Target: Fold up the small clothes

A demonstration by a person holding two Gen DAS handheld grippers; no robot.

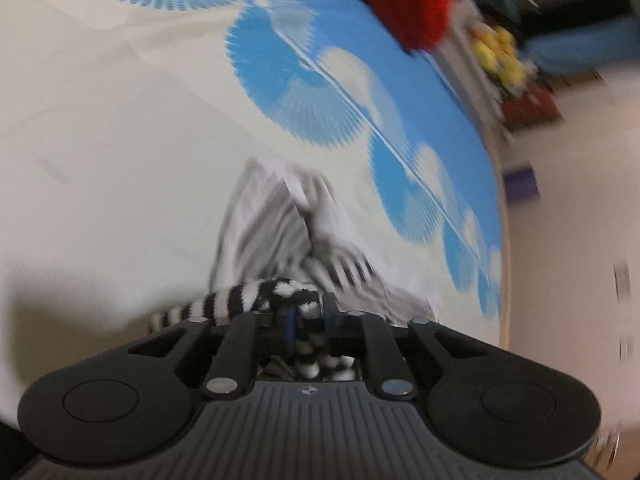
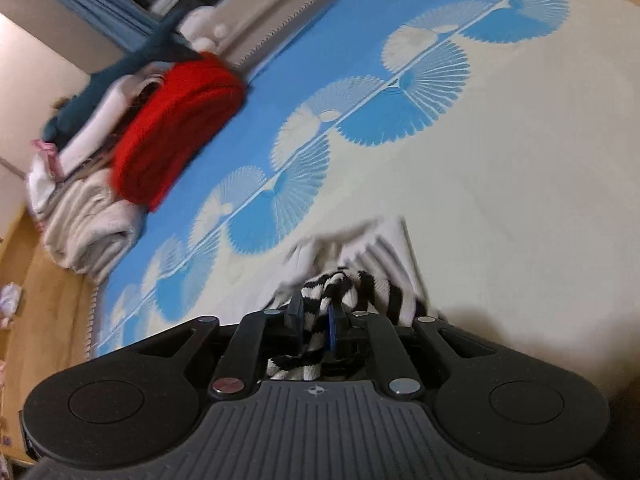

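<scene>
We see the left gripper (image 1: 298, 316) with its jaws nearly closed, pinching a bunched edge of the black-and-white striped garment (image 1: 276, 236); the right gripper (image 2: 316, 316) has its jaws clamped on another bunched edge of the same striped cloth. The rest of the garment hangs blurred from both grips down toward the cream and blue patterned bedspread (image 2: 500, 160). Farther off on that bedspread sit a folded red blanket (image 2: 176, 128) and a pile of pale folded towels (image 2: 88, 224), near the edge
</scene>
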